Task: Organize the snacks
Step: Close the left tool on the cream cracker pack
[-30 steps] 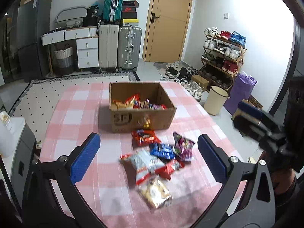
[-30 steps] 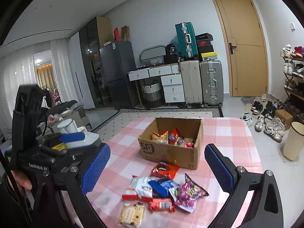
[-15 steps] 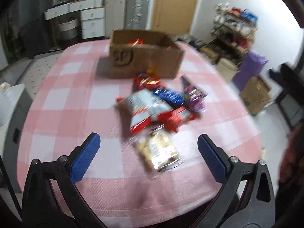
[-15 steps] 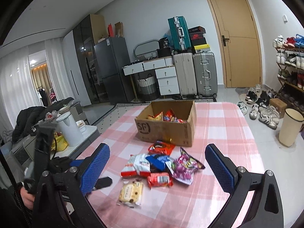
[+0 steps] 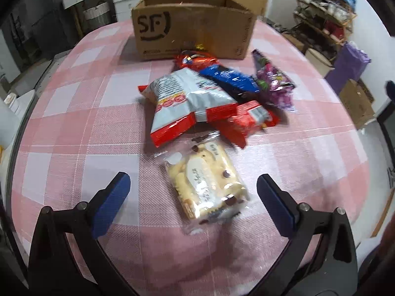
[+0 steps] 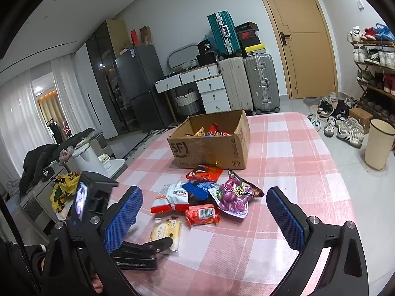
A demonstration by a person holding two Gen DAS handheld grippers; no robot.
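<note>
Hovering low over the pink checked tablecloth (image 5: 74,128), my left gripper (image 5: 192,192) has its blue-padded jaws spread wide with nothing between the pads; the clear-wrapped pack of pale biscuits (image 5: 206,181) lies flat on the cloth just ahead, framed by the two fingers but, as far as I can tell, not touched by either. From the right wrist view the same pack (image 6: 166,231) sits at the near edge of the snack pile, with the tip of the left gripper right beside it.

My right gripper (image 6: 205,217) is held higher and further back, jaws also wide apart and empty, looking down the table.

Beyond the biscuits the rest of the snacks lie in a loose heap: a white-and-red chip bag (image 5: 187,98), a small red packet (image 5: 249,118) partly under it, a blue packet (image 5: 229,79), a purple candy bag (image 5: 274,83) off to the right, and a red-orange bag (image 5: 197,61) touching the front wall of the cardboard box (image 5: 192,32). The box stands open at the far side of the table, with several bright wrappers already inside (image 6: 209,130).
</note>
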